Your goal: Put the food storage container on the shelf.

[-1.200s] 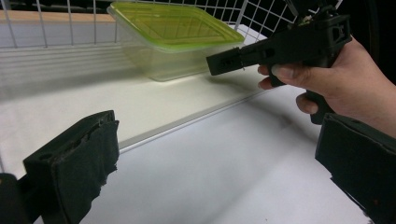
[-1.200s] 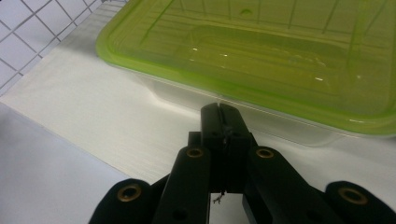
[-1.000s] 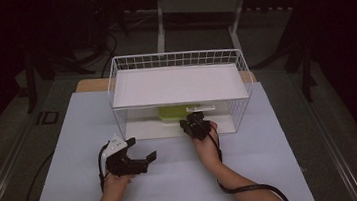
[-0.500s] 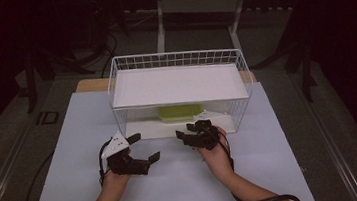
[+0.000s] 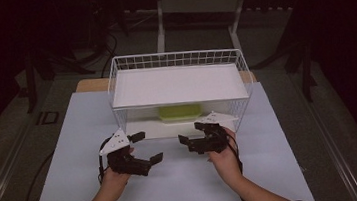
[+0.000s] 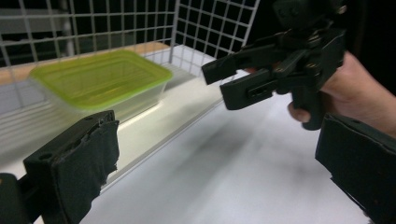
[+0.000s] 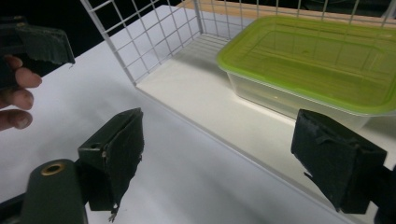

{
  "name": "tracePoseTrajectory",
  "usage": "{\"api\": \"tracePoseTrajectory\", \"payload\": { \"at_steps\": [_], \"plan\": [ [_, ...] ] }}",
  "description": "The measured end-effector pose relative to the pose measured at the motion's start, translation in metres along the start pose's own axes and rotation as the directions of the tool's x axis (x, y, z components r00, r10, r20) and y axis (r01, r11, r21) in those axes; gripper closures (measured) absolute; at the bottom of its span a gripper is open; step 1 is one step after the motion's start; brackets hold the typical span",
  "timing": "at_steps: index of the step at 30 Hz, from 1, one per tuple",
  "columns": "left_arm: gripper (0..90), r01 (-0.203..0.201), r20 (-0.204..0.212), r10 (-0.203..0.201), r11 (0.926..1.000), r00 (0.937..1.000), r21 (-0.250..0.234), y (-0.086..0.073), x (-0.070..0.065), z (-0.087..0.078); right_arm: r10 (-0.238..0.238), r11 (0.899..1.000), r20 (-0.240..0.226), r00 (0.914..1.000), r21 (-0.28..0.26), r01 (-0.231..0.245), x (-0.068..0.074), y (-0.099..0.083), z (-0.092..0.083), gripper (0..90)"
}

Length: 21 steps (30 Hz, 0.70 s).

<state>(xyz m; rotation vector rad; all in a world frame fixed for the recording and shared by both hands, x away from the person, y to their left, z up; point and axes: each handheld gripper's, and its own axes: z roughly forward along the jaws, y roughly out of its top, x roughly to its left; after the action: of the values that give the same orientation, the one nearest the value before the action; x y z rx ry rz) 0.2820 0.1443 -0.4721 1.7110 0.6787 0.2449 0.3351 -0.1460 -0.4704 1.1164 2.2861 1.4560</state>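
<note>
The box [image 5: 180, 112] with its green lid sits flat on the lower shelf of the wire rack [image 5: 177, 60], just inside the open front, its long axis running side to side along that front edge and its lid facing up. The right gripper [image 5: 194, 137] has just been opening its jaws, now wide with nothing between them, and the left gripper [image 5: 148, 146] also stands open and empty, both on the table [image 5: 70, 142] side of the rack. The box looks placed, so the hands should draw straight back and low, clear of the shelf lip and wire.
</note>
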Motion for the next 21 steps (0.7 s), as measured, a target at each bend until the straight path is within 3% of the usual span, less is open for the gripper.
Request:
{"api": "tracePoseTrajectory", "payload": {
  "at_steps": [14, 21],
  "plan": [
    [0.3, 0.000, 0.053, 0.001, 1.0000, 0.9986, -0.005, 0.003, -0.006, -0.009, -0.050, 0.999, -0.035, 0.9982, -0.022, 0.049, 0.006, -0.005, -0.018, 17.3],
    [0.3, -0.001, 0.067, 0.001, 1.0000, 0.9977, 0.001, 0.001, -0.014, -0.020, -0.057, 0.998, -0.076, 0.9955, -0.038, 0.054, 0.007, -0.012, -0.036, 17.3]
  ]
}}
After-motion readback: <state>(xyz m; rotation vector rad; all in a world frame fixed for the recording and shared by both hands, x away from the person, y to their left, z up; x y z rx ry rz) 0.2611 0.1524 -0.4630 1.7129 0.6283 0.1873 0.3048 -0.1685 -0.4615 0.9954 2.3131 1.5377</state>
